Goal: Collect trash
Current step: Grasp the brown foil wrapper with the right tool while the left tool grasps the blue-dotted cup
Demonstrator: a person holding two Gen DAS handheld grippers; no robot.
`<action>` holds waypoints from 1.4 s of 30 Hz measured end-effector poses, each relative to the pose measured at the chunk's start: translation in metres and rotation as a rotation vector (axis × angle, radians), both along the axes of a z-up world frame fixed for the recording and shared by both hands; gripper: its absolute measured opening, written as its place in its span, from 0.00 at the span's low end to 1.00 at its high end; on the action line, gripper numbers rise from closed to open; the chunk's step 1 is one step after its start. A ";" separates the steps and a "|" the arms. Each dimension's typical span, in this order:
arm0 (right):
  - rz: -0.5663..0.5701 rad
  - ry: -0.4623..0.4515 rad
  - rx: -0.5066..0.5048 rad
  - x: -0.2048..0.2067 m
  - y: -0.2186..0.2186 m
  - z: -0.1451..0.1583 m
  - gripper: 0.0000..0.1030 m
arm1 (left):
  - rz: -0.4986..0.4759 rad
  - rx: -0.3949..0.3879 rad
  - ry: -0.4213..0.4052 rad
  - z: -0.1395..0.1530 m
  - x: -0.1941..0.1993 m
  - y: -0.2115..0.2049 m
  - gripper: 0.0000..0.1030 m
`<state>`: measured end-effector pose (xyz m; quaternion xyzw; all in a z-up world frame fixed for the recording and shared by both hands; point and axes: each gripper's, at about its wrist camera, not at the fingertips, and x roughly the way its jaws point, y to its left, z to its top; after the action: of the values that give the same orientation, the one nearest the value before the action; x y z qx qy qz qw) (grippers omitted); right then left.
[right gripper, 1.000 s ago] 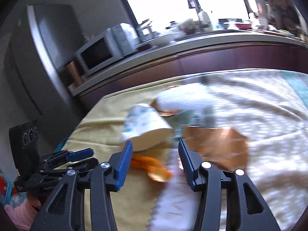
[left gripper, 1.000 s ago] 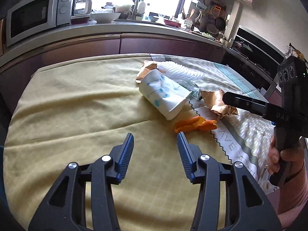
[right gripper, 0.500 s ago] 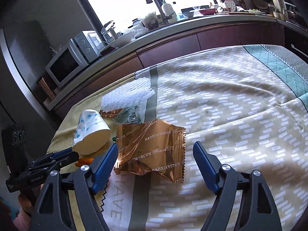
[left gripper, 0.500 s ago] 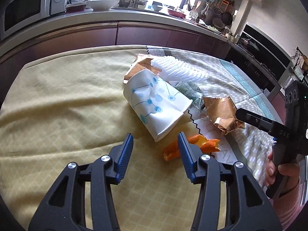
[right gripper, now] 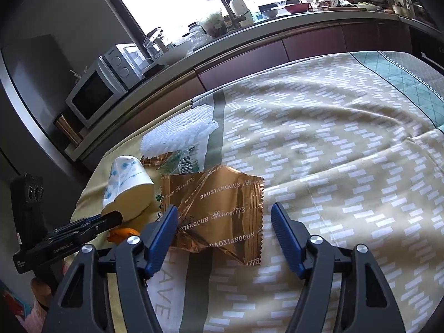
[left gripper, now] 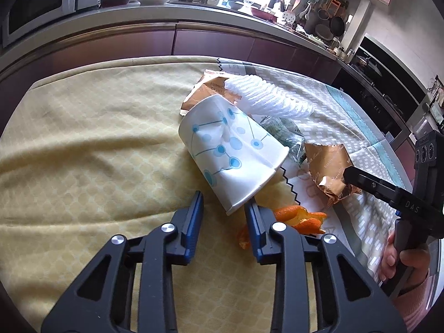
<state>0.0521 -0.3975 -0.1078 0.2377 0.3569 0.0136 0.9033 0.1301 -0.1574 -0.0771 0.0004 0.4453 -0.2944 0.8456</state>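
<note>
The jaws of the left gripper (left gripper: 224, 204) have just been closing and now stand narrow but not pressed on anything, their tips at the rim of the crushed white paper cup with blue dots (left gripper: 233, 152), which lies on its side on the yellow cloth covering the counter (left gripper: 83, 144). In this left view the risk is that the soft cup slides or rolls ahead of the tips instead of entering between them, or that the right-hand finger catches the curled orange peel (left gripper: 301, 217) lying just beside it and drags it along. A white foam fruit net (left gripper: 269, 97) and a green-printed clear wrapper (left gripper: 285, 131) lie behind the cup and could be shoved further away. In the right view, the jaws of the right gripper (right gripper: 224, 217) have also just been closing yet stand wide, with the crinkled copper foil snack wrapper (right gripper: 219, 208) flat between them; the left-hand finger touches or overlaps its edge, the other stands apart. Thin foil lying flat may simply buckle, slip under the tips, or pinch the patterned cloth (right gripper: 333, 144) with it. The two grippers work close together, so a collision is possible.
</note>
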 end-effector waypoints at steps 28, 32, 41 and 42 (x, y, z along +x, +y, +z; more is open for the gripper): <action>0.090 -0.137 0.014 -0.021 0.022 0.036 0.38 | 0.018 -0.027 -0.103 0.028 -0.024 0.036 0.06; 0.135 -0.156 0.023 -0.019 0.035 0.041 0.38 | 0.034 -0.027 -0.126 0.035 -0.032 0.053 0.06; 0.242 -0.172 0.046 -0.009 0.076 0.045 0.38 | 0.098 -0.046 -0.156 0.049 -0.040 0.096 0.06; 0.250 -0.172 0.049 -0.007 0.080 0.045 0.38 | 0.105 -0.044 -0.159 0.049 -0.041 0.100 0.06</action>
<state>0.0447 -0.3178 -0.0633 0.2112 0.3044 0.1551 0.9158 0.0888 -0.0576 -0.0279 -0.0184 0.3695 -0.2584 0.8924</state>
